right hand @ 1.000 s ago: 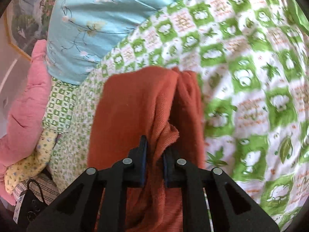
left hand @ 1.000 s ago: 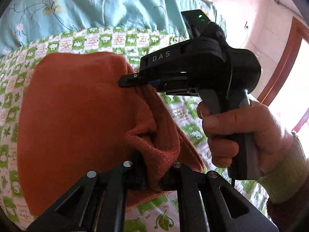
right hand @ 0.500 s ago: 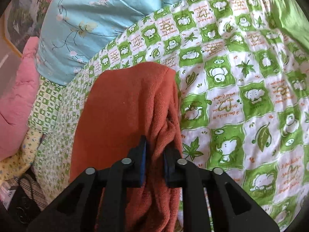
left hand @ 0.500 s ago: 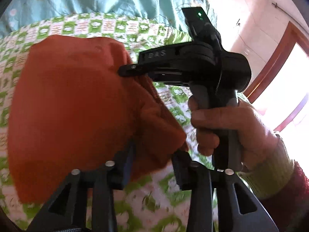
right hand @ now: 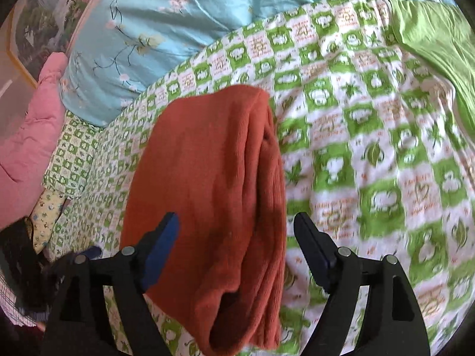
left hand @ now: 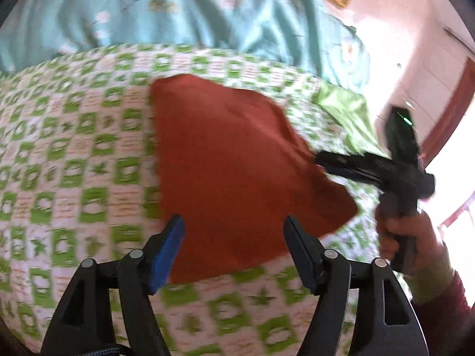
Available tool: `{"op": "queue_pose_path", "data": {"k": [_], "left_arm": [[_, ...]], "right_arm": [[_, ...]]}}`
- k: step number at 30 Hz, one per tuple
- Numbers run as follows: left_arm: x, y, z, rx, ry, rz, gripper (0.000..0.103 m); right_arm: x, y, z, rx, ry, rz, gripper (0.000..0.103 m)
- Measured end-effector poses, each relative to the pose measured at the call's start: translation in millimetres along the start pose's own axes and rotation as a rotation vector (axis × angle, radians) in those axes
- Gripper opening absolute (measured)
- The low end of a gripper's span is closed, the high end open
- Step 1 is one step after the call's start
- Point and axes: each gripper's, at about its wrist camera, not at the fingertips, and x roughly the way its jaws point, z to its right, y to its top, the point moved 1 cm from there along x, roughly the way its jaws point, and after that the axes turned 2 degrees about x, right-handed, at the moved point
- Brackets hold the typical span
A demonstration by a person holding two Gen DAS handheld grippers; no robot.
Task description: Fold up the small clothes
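A folded rust-orange knit garment [left hand: 237, 175] lies flat on the green-and-white checked bedspread [left hand: 74, 163]. My left gripper [left hand: 233, 231] is open and empty, its jaws wide apart just above the garment's near edge. In the right wrist view the same garment [right hand: 213, 192] lies folded with its layered edge to the right. My right gripper [right hand: 236, 231] is open and empty over its near end. The right gripper also shows in the left wrist view [left hand: 335, 163], held by a hand at the garment's right corner.
A light blue floral quilt [right hand: 178, 23] lies along the back of the bed. A pink cushion [right hand: 26, 136] sits at the left, a green cloth [right hand: 436, 29] at the far right. A wall and red door frame [left hand: 445, 112] stand on the right.
Both grippers have opened and let go of the garment, which now lies flat on the bedspread. Both have drawn back from it.
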Motion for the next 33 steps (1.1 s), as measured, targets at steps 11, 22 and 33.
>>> {"op": "queue_pose_path", "data": {"k": [11, 22, 33], "left_arm": [[78, 21, -65, -0.206, -0.092, -0.187, 0.082], [65, 38, -49, -0.106, -0.148, -0.12, 0.025], [-115, -42, -116, -0.186, 0.049, 0.05, 0.024]], "right_arm": [[28, -5, 13, 0.065, 0.073, -0.078, 0.081], [39, -15, -11, 0.076, 0.126, -0.1, 0.031], [62, -85, -153, -0.109, 0.393, -0.155, 0.03]]}}
